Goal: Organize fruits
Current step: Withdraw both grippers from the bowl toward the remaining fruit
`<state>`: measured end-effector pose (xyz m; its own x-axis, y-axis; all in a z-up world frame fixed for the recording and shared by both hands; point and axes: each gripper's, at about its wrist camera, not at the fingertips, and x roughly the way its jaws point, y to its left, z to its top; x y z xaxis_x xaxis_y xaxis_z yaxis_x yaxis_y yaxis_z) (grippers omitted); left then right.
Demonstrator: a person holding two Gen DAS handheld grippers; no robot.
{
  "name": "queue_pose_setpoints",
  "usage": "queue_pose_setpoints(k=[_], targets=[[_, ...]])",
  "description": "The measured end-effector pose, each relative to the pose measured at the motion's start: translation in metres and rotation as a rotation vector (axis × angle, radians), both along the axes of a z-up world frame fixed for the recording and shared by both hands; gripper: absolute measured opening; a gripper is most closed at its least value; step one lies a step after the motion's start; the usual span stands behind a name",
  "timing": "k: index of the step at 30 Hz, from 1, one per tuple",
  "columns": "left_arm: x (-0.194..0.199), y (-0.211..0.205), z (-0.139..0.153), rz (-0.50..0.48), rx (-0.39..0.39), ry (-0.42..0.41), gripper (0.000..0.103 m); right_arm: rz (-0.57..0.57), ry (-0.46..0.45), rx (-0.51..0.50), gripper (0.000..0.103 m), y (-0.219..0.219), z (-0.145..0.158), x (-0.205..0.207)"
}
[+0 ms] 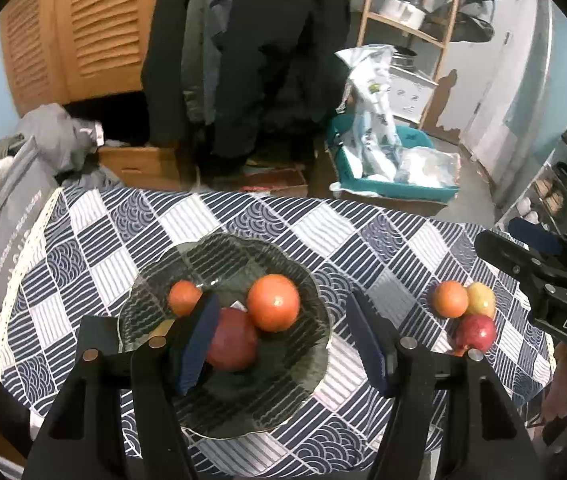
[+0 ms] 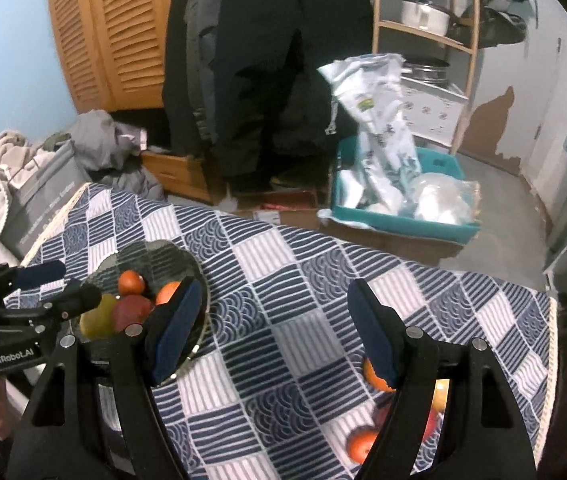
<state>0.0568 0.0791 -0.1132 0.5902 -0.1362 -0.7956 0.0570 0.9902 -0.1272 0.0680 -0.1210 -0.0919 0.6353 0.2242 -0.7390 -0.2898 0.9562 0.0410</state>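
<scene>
Worktop point(image 1: 363, 240): checked cloth, glass plate point(image 1: 307, 280) left, loose fruits point(image 1: 465, 314) right.
Left hand-held gripper point(image 1: 283, 344): released, empty.
Right hand-held gripper point(image 2: 273, 332): released, empty.
Risk: nudged loose fruits could roll off the right edge.

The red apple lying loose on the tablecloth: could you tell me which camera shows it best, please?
The left wrist view: the red apple lies unobstructed beside an orange and a yellowish fruit. In the right wrist view that pile is mostly hidden behind the right gripper's finger.
</scene>
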Motion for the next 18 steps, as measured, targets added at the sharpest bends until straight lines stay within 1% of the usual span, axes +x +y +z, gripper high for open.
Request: queue_pose_setpoints(k=[5, 10, 13, 18], targets=[[-0.004, -0.014, 0.010, -0.021, 0.009, -0.019, 0.070, -0.024, -0.032, -0.016, 0.077, -0.017, 0.011, -0.009], [-0.006, -0.025, 0.016, -0.037, 0.015, -0.029, 0.071, -0.045, -0.045, -0.007, 0.077, -0.033, 0.018, -0.015], [-0.009, -0.035, 0.021, -0.048, 0.019, -0.045, 0.076, -0.056, -0.051, -0.002, 0.077, -0.043, 0.021, -0.018], [-0.011, -0.049, 0.027, -0.074, 0.022, -0.057, 0.076, -0.075, -0.060, 0.003, 0.077, -0.058, 0.026, -0.023]])
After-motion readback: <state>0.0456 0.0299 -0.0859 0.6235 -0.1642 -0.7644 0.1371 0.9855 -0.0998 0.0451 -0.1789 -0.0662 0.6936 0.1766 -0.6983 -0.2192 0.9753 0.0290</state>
